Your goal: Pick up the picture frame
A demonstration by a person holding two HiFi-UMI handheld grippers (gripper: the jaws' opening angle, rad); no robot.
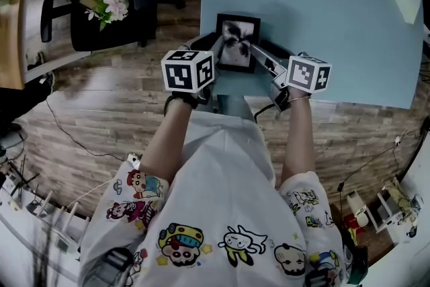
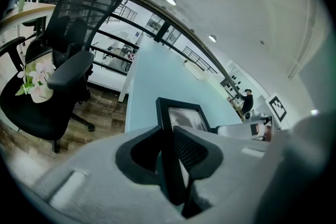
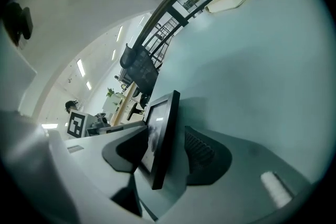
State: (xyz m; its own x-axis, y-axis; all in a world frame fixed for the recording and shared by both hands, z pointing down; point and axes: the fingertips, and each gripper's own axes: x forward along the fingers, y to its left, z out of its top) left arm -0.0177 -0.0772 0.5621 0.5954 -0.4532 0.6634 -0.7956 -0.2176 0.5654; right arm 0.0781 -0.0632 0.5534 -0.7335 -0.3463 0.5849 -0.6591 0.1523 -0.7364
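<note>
Head view has the frame [image 1: 238, 42] lying face up right at the near edge of the blue tabletop [image 1: 322, 23], with a tool coming in at each near corner. My guess is it's parked at the edge on purpose: a thin flat frame gives you nothing to grab from above, but at the edge a jaw can slip under the rim.

The left tool [image 2: 168, 136] is clamped on the frame's left rail. In the left gripper view the black edge runs straight down between the two ribbed pads with no gap I can spot. The right tool [image 3: 167, 136] is a different story. Its jaws stand wide apart with the right rail between them, and the outer pad is clearly off the frame. The inner one is close to the glass, though touching or not, I can't tell. So only one side really has it, I'd say.

Stuff that's hard to see:
- The marker cubes [image 1: 188, 70] and the tools cover both near corners in the head view.
- It looks flat, but the fisheye warps everything, so I can't tell if the near edge is lifted.
- The back and any stand are hidden.
- The picture inside is just a dark smudgy shape.
</note>
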